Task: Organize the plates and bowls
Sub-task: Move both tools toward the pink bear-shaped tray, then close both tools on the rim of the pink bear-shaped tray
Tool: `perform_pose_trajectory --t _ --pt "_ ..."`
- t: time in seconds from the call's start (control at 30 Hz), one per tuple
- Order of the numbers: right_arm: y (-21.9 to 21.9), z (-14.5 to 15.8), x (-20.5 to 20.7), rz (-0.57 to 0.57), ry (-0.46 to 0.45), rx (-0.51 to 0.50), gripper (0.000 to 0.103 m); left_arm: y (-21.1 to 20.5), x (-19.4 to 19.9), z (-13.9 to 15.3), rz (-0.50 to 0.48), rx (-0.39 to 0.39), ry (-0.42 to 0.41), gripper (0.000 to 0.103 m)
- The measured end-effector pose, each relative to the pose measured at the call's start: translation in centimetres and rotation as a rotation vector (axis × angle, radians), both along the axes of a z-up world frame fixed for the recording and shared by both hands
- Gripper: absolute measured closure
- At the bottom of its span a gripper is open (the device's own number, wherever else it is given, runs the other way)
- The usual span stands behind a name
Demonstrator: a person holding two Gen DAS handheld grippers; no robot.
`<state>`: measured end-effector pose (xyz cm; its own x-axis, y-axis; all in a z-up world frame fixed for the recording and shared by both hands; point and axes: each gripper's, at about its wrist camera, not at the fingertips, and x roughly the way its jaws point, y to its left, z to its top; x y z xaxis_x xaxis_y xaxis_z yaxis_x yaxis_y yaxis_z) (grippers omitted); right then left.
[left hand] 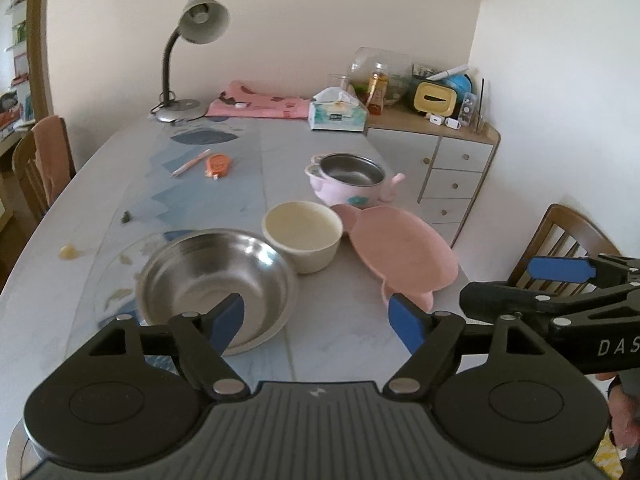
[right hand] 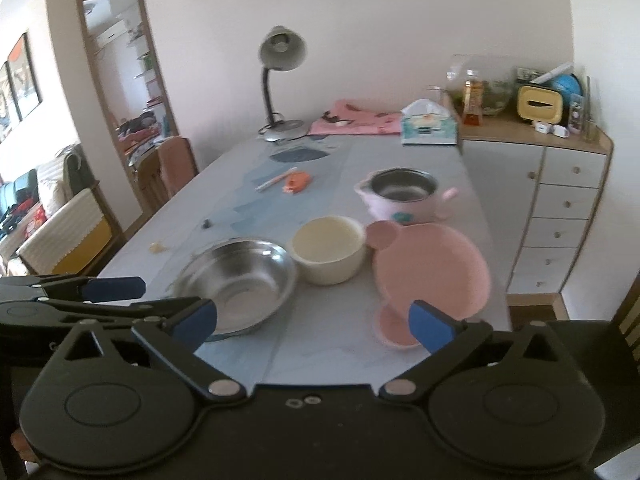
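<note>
The right gripper (left hand: 560, 280) reads "DAS" (rest cut off). A steel bowl (left hand: 214, 284), cream bowl (left hand: 302, 236) and pink eared plate (left hand: 400, 252) sit on the tabletop (left hand: 340, 332). Both it and the left gripper (left hand: 318, 320) gape wide, holding nothing.

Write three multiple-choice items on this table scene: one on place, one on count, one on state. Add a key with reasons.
1. What stands between the steel bowl and the pink plate?
A. cream bowl
B. tissue box
C. lamp

2. How many dishes are on the table?
A. two
B. four
C. six

3. How do the left gripper's jaws stand?
A. closed on the plate
B. closed on the steel bowl
C. open, empty

Key:
1. A, the cream bowl sits between them.
2. B, those three plus the pink pot.
3. C, its jaws stand apart with nothing between them.
</note>
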<state>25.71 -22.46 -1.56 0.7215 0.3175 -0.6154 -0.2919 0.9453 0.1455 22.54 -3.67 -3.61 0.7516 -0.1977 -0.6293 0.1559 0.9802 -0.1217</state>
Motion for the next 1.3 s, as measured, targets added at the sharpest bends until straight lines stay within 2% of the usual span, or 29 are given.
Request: perform_pose_trajectory --t 0.2,0.47,0.8,1.0,1.2,1.27,1.3 --pt "-3.6 -1.0 2.2 -0.036 0.008 -0.020 0.000 -3.5 3.3 -0.9 0.001 0.027 0.001 0.024" --pt "-7.4 -4.1 6.0 -0.101 0.062 -0.050 0.000 -6.7 7.7 -3.0 -0.023 0.065 0.026 0.024" --pt "-10.3 -8.1 11.7 -0.157 0.155 -0.099 0.002 -9.9 12.0 -7.6 -0.030 0.084 0.142 0.024" --pt "-10.6 -10.4 14.7 -0.153 0.211 -0.113 0.008 -11.5 13.9 -9.9 -0.066 0.096 0.197 0.024" --pt "-10.1 -12.4 16.8 -0.148 0.269 -0.115 0.022 -12.4 15.2 -11.3 -0.085 0.108 0.239 0.025" --pt "-10.0 -12.9 17.4 -0.143 0.282 -0.118 0.027 -12.5 15.6 -11.7 -0.079 0.108 0.252 0.038" --pt "-9.9 -13.1 17.6 -0.140 0.287 -0.118 0.028 -12.5 15.9 -12.0 -0.074 0.105 0.268 0.040"
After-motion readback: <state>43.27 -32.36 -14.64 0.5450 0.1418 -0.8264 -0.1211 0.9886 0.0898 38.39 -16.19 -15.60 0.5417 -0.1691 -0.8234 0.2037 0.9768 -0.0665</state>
